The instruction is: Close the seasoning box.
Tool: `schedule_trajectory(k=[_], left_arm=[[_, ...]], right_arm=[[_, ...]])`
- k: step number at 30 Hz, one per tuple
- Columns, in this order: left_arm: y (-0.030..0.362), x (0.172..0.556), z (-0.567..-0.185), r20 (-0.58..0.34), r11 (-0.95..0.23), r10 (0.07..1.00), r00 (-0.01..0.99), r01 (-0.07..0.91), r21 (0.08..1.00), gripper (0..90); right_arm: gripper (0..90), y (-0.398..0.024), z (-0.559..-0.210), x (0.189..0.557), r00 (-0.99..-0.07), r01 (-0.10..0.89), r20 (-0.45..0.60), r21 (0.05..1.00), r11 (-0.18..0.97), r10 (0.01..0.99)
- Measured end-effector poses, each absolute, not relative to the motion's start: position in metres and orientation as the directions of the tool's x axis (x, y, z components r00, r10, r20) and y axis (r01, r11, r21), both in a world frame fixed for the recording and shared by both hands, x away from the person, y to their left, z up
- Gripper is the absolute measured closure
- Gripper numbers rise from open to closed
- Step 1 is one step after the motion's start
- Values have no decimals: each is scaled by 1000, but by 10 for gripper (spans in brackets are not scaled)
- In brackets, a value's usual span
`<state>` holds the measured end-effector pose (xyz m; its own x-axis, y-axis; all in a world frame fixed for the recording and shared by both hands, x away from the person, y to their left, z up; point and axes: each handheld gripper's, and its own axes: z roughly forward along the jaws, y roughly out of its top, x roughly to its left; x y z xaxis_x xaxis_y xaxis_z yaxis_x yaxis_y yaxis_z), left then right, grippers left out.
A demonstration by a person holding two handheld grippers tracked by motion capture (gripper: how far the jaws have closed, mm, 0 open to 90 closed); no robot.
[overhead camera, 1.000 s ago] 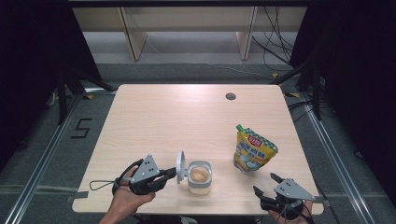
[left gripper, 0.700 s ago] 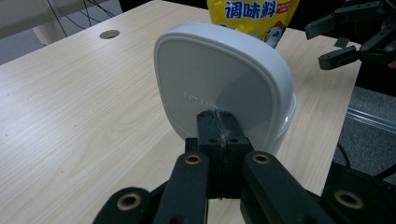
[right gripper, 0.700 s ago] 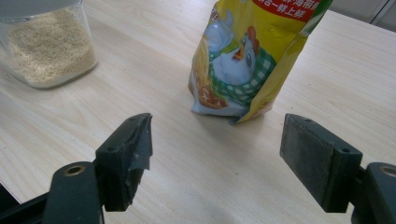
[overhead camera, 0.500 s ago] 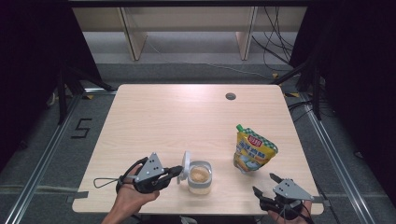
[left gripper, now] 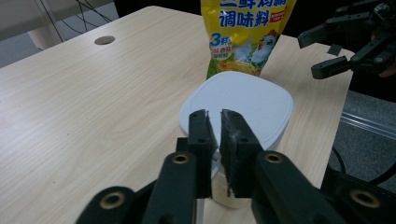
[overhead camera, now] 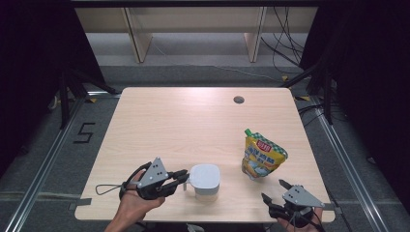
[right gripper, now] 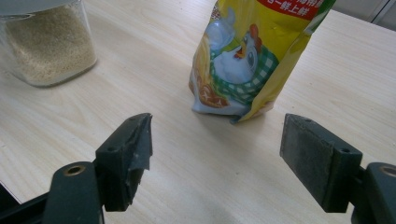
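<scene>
One desk carries the lot. On it stands one clear jar of pale grains under one white lid, and one yellow seasoning pouch with one green cap. Two tongs are in play, a left and a right, each with two black jaws. One round hole marks the desk's far side.
</scene>
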<state>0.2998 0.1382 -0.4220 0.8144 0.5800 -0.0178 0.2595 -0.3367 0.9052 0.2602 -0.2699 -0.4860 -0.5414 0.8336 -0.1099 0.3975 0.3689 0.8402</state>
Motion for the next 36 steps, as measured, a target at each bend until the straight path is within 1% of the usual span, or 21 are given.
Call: schedule_trajectory(k=[1,2,3,4,6,9,11,15,19,20,23,25,26,31,33,34,36], left_arm=[[142,300,-422,-18,-335,576,817,256,907,751],[145,299,-423,-48,-307,594,803,282,909,720],[149,300,-424,-55,-295,587,808,277,914,696],[151,299,-425,-69,-283,601,796,293,913,692],[156,299,-426,-63,-276,609,790,286,918,668],[159,299,-428,-83,-253,623,777,302,919,599],[161,300,-429,-77,-258,636,768,305,917,551],[165,300,-433,-90,-241,662,744,325,915,525],[168,301,-436,-87,-250,660,746,327,911,479],[169,300,-437,-89,-254,671,736,342,905,462],[173,300,-443,-96,-261,666,740,352,899,386],[176,299,-449,-111,-252,670,734,366,896,359],[179,299,-452,-104,-261,664,740,361,895,341],[193,294,-465,-117,-262,672,732,383,886,308],[196,290,-471,-140,-247,683,717,407,880,299],[199,289,-472,-124,-263,681,722,399,879,297],[202,284,-478,-139,-255,694,707,422,870,290]], right_arm=[[264,-270,-486,260,-541,396,-111,841,369,834],[265,-269,-485,258,-517,424,-89,838,345,851],[264,-269,-485,258,-518,422,-92,838,347,851],[264,-270,-486,259,-525,404,-111,840,362,844],[264,-271,-486,262,-539,369,-146,844,388,830],[264,-271,-486,261,-539,372,-142,845,386,830],[264,-271,-486,261,-539,373,-140,844,385,830],[265,-271,-486,261,-541,369,-146,843,390,828],[265,-271,-486,262,-541,367,-151,843,393,828],[265,-271,-486,261,-540,371,-145,843,389,829],[265,-271,-486,261,-538,374,-141,844,385,831],[265,-271,-486,261,-540,370,-147,843,390,829],[265,-271,-486,261,-540,370,-147,843,391,829],[265,-271,-486,262,-541,367,-153,842,395,827],[264,-271,-486,261,-540,372,-144,843,389,829],[264,-271,-486,261,-540,371,-146,843,390,829],[264,-271,-486,261,-538,374,-141,843,386,831]])
